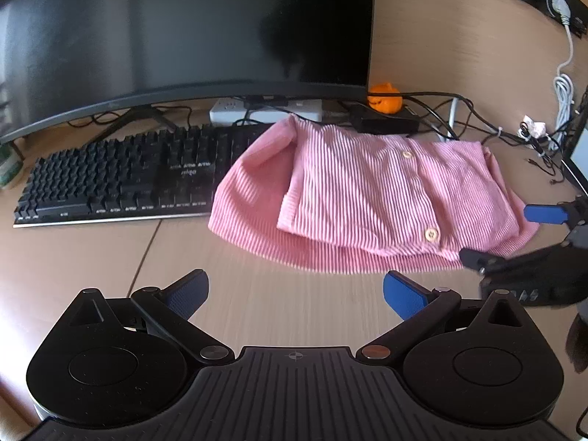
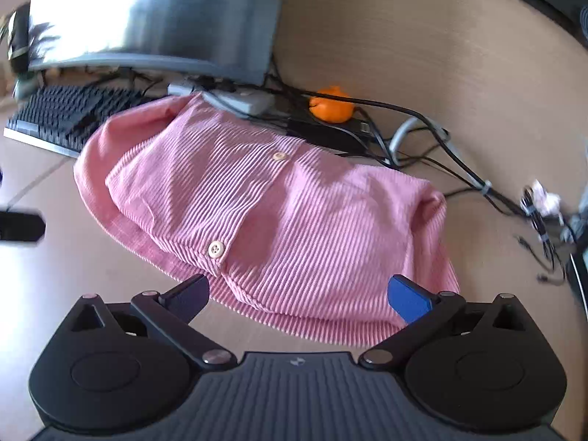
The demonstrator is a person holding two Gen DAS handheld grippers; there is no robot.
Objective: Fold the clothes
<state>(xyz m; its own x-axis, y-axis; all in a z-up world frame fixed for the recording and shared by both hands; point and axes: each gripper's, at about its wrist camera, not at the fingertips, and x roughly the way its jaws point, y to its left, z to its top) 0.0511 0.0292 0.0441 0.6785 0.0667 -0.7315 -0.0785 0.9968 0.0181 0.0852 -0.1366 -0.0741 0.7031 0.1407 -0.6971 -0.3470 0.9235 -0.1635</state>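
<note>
While both sets of jaws stand wide apart and hold nothing, the pink striped shirt [image 1: 371, 198] lies folded on the tabletop [image 1: 92, 257], buttons facing up. Left gripper [image 1: 296, 290]: bare tabletop between its jaws; the shirt's near hem lies just ahead of them and to the right. Right gripper [image 2: 299, 296]: the shirt's near hem lies between its jaws; right pad over the cloth, contact cannot be told. In the left wrist view the right gripper shows at the shirt's right edge. Beyond the shirt: black keyboard [image 1: 117, 176] ahead-left of the left jaws, its right end under the cloth; monitor [image 1: 183, 25]; orange object [image 1: 384, 99]; tangled cables [image 1: 477, 117].
</note>
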